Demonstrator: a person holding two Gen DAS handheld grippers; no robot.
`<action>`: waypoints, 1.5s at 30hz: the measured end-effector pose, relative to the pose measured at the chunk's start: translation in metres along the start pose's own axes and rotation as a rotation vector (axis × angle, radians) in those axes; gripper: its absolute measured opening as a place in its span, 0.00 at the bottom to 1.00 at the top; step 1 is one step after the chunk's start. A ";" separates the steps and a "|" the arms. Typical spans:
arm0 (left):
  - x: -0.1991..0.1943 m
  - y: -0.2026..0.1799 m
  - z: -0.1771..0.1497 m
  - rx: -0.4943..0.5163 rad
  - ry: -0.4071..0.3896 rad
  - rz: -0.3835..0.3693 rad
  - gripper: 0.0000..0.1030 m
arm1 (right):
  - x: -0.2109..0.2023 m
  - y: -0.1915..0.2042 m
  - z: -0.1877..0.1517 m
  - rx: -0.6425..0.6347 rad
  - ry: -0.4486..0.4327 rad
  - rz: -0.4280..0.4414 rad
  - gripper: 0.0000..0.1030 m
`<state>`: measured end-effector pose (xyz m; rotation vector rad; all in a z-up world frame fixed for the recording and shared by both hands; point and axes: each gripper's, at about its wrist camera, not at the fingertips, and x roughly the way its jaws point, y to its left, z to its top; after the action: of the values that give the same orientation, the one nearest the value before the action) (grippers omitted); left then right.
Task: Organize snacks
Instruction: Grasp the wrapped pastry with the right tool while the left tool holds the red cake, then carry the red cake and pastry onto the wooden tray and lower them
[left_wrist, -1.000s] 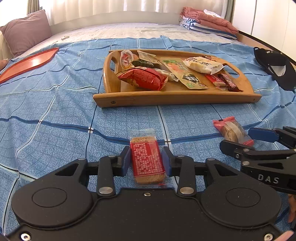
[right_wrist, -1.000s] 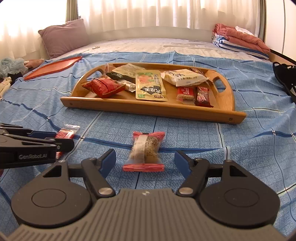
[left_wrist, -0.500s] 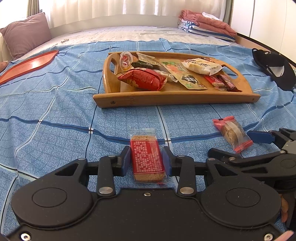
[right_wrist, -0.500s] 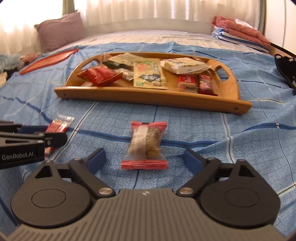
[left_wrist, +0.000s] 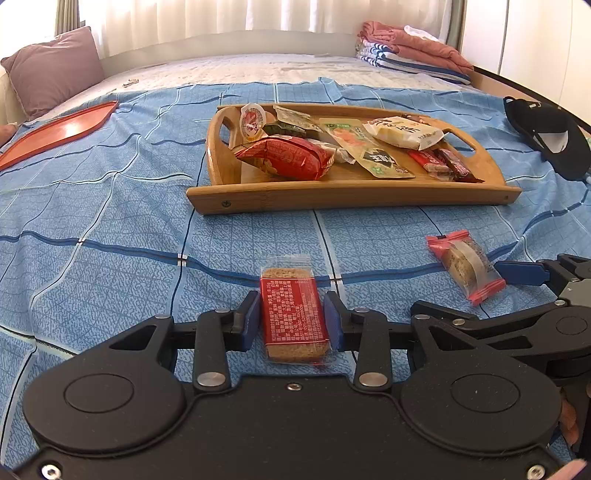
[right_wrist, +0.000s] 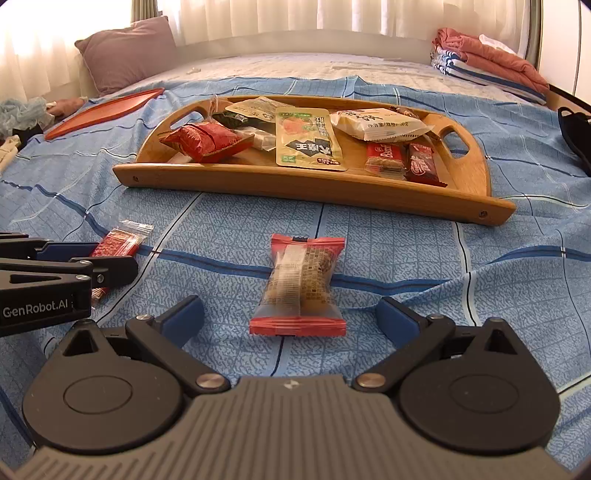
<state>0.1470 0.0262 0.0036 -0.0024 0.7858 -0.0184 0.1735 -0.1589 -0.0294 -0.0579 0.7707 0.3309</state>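
My left gripper (left_wrist: 291, 320) is shut on a red-labelled biscuit bar (left_wrist: 293, 314) that lies on the blue bedspread. It also shows in the right wrist view (right_wrist: 117, 243). My right gripper (right_wrist: 291, 319) is open wide, its jaws on either side of a red-ended oat bar (right_wrist: 301, 286) on the bedspread, not touching it. The oat bar also shows in the left wrist view (left_wrist: 464, 264). A wooden tray (left_wrist: 351, 194) (right_wrist: 306, 188) with several snack packets stands farther back.
A red tray (left_wrist: 59, 129) lies on the bed at the far left. A purple pillow (right_wrist: 125, 55) and folded laundry (right_wrist: 487, 55) sit at the head of the bed. A black cap (left_wrist: 546, 133) lies at the right.
The right gripper has opened wider and moved forward around the oat bar. The left gripper stays shut on the biscuit bar in place.
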 end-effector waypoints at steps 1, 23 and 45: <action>0.000 0.000 0.000 -0.003 -0.002 -0.001 0.34 | 0.000 0.000 0.000 -0.002 -0.003 -0.002 1.00; -0.027 0.010 0.013 -0.049 -0.070 -0.018 0.31 | -0.040 0.003 -0.001 0.025 -0.152 -0.051 0.48; -0.031 0.023 0.088 -0.093 -0.147 -0.060 0.31 | -0.065 -0.045 0.084 0.180 -0.249 -0.033 0.48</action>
<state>0.1878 0.0496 0.0880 -0.1149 0.6386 -0.0382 0.2010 -0.2047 0.0732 0.1382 0.5495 0.2310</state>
